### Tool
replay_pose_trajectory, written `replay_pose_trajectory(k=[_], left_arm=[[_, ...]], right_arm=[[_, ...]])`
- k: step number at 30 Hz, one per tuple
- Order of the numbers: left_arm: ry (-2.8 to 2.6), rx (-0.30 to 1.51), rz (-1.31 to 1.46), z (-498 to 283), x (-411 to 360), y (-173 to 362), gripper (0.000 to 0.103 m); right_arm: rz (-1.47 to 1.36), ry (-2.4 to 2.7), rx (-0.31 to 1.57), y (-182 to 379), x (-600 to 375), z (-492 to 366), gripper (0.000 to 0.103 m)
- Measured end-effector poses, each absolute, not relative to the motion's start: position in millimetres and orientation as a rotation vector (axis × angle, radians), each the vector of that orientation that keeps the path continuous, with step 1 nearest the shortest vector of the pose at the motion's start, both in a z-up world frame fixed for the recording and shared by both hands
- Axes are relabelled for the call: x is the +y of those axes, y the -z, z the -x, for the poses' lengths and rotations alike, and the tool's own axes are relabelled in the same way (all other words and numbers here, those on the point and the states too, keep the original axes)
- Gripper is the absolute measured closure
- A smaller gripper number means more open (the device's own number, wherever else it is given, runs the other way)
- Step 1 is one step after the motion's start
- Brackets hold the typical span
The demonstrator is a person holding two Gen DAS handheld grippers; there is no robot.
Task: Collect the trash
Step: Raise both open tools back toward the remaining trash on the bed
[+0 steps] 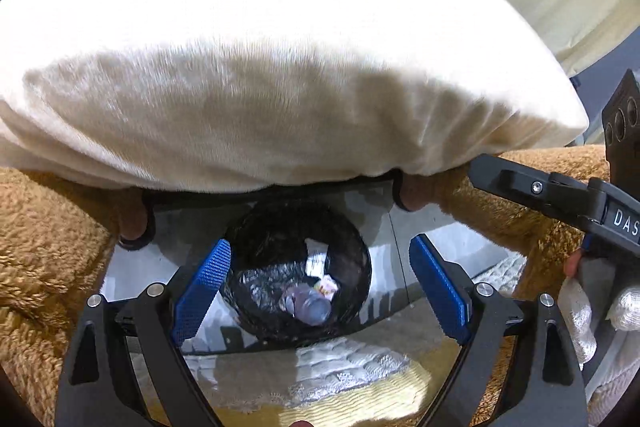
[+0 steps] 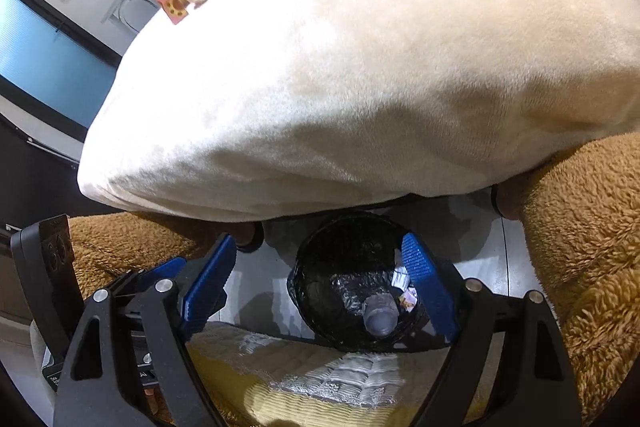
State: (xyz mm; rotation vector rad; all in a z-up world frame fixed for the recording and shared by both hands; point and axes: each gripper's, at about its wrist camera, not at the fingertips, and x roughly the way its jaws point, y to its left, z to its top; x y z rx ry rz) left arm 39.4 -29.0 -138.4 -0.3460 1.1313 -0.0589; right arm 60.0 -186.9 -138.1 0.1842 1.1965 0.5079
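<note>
Both the left gripper and the right gripper hang spread wide, grasping nothing, side by side above a black-lined bin on the pale floor. A clear plastic bottle and paper scraps lie inside. Behind rises a cream cushion over a brown fleece blanket.

We're holding both grippers side by side, pointing down. Our left gripper is sitting with its blue pads spread wide, nothing between them. Same deal with our right gripper, gaping wide, white-gloved hand gripping its handle.
</note>
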Motion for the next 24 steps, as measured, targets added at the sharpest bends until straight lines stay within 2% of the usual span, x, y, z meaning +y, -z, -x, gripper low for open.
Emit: replay_pose_trajectory(k=[16,24], left_arm=[[0.043,0.807,0.327,-1,-13,69,0.014],[0.043,0.72,0.31,7,-6,38,0.014]], right_arm=[[-0.286,-0.616,0.803,60,-222,-37,0.019],[-0.235,-0.618,0.753,23,-227,-38,0.019]])
